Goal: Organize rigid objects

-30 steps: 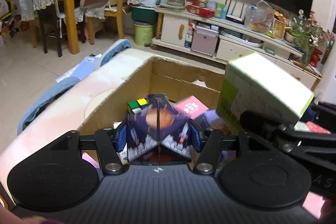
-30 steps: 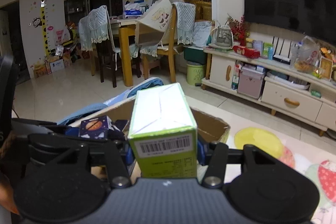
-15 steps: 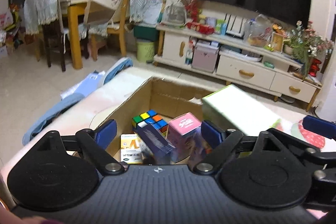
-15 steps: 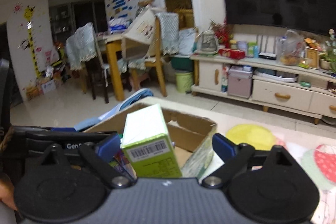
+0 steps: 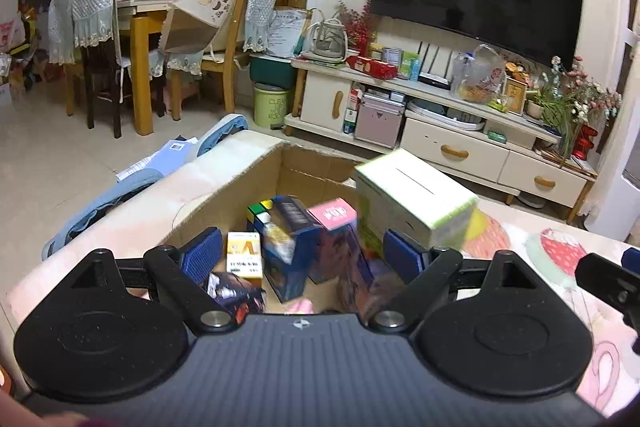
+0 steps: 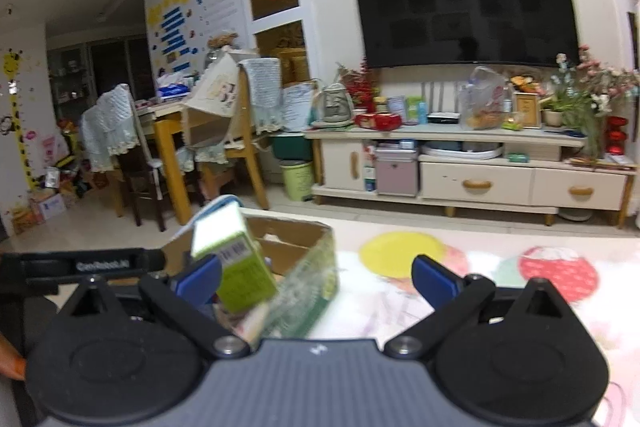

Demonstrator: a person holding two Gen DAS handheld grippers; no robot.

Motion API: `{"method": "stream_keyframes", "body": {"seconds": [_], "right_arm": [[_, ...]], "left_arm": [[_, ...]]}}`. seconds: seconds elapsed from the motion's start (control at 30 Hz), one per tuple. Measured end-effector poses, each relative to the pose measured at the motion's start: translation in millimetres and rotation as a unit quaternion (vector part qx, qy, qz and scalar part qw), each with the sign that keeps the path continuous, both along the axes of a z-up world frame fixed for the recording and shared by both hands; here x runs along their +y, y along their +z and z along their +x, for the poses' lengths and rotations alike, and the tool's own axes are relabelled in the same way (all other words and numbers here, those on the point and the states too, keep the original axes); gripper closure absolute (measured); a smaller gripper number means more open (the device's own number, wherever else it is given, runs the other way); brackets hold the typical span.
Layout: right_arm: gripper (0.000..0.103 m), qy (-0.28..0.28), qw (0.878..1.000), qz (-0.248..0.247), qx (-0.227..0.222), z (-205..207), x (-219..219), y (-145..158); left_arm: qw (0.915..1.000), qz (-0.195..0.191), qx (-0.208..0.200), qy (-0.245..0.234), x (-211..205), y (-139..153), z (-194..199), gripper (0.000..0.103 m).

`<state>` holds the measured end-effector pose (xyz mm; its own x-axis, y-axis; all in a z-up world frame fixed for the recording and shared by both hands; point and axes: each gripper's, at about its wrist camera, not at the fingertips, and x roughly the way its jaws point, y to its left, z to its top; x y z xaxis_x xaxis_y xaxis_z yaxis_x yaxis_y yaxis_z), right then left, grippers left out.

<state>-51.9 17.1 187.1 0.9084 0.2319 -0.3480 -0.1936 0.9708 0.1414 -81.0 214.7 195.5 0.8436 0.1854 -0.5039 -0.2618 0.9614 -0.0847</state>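
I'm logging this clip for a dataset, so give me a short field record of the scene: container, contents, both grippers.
container: cardboard box, open top, on a patterned mat
contents: green-and-white carton tilted at the box's right side; puzzle cube; pink-topped box; dark blue box; yellow-and-white box
left gripper: open, holding nothing
right gripper: open, jaws just opened, carton free of its pads

One cardboard box (image 5: 224, 203); inside, one puzzle cube (image 5: 259, 213), about six small cartons, one green-and-white carton (image 5: 412, 203) tilted at right.
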Motion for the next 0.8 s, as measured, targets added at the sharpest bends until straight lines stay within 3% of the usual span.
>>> {"method": "stream_keyframes", "body": {"seconds": [0.17,0.33,0.57,0.7,0.8], "right_arm": [[0.002,-0.019,1.0,0.007,0.013,-10,-9,-8],[0.002,-0.036,0.999,-0.003,0.013,-23,-18,-16],[0.001,-0.063,0.997,0.01,0.034,-22,-44,-32],[0.001,-0.074,0.996,0.011,0.046,-19,-54,-42],[0.001,-0.08,0.995,0.012,0.052,-19,-61,-49]], "left_arm": [[0.9994,0.002,0.003,-0.035,-20,-3,-9,0.0],[0.9951,-0.006,0.002,-0.099,-41,-3,9,0.0],[0.9809,-0.073,-0.021,-0.179,-55,-1,47,0.0],[0.9814,-0.079,-0.017,-0.174,-51,-13,78,0.0],[0.9895,-0.062,-0.012,-0.13,-39,-18,90,0.0]]}}
